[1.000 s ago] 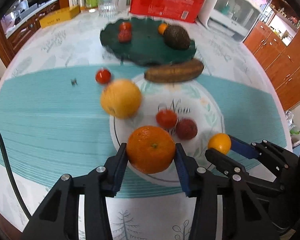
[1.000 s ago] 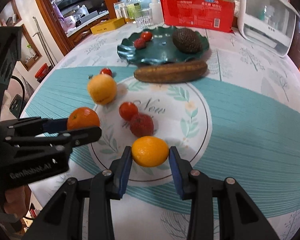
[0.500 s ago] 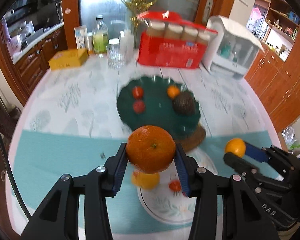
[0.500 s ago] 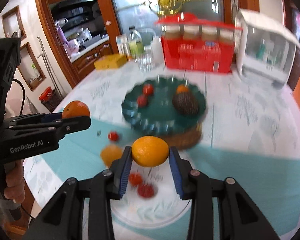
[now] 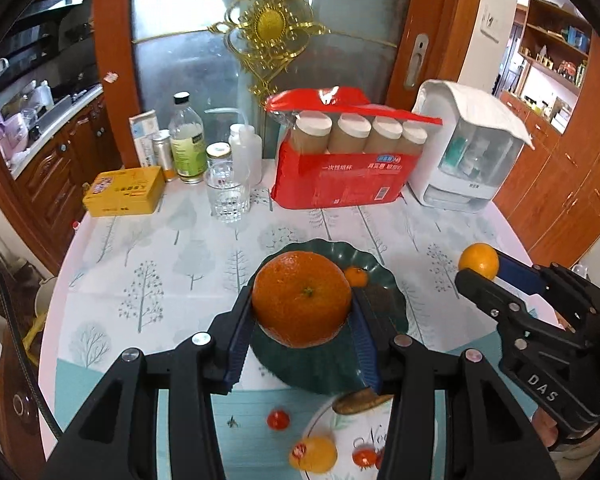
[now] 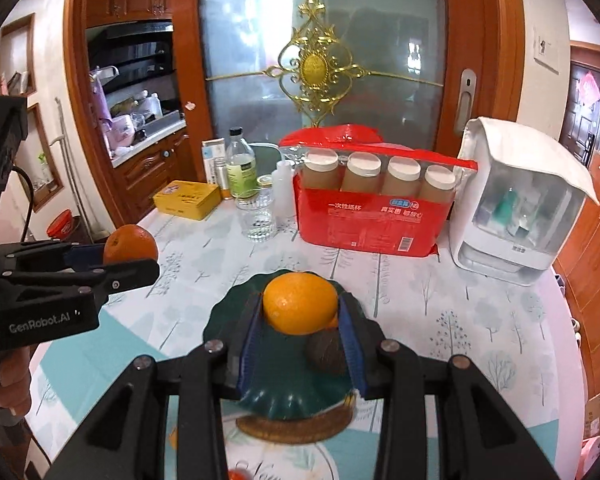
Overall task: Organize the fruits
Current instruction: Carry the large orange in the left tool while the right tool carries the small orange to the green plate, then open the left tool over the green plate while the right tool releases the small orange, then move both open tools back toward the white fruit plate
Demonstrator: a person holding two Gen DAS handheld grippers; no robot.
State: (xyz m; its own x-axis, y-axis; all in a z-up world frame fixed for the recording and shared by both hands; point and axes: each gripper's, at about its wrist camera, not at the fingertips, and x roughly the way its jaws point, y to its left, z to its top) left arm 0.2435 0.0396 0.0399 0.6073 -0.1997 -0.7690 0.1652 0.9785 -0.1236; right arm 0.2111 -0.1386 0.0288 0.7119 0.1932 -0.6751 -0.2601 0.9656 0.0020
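My left gripper [image 5: 302, 312] is shut on a large orange [image 5: 302, 300] and holds it in the air above the dark green plate [image 5: 392, 280]. My right gripper [image 6: 300, 316] is shut on a smaller yellow-orange fruit [image 6: 300, 308], also above the green plate [image 6: 228, 312]. On the plate lie a small orange [image 5: 357, 276] and a dark avocado [image 6: 324, 350]; other fruit there is hidden. Each gripper shows in the other's view, the right one [image 5: 478, 268] and the left one [image 6: 130, 248]. A brown banana [image 6: 296, 428] lies at the plate's near edge.
On the teal mat below lie a cherry tomato [image 5: 278, 419], a yellow fruit [image 5: 314, 454] and another tomato [image 5: 364, 457]. At the back stand a glass [image 5: 228, 196], bottles [image 5: 186, 144], a yellow tin [image 5: 124, 192], a red cup pack [image 5: 340, 160] and a white dispenser [image 5: 464, 148].
Both grippers have lifted their fruit up off the mat and moved forward over the green plate. The views have tilted up towards the door.
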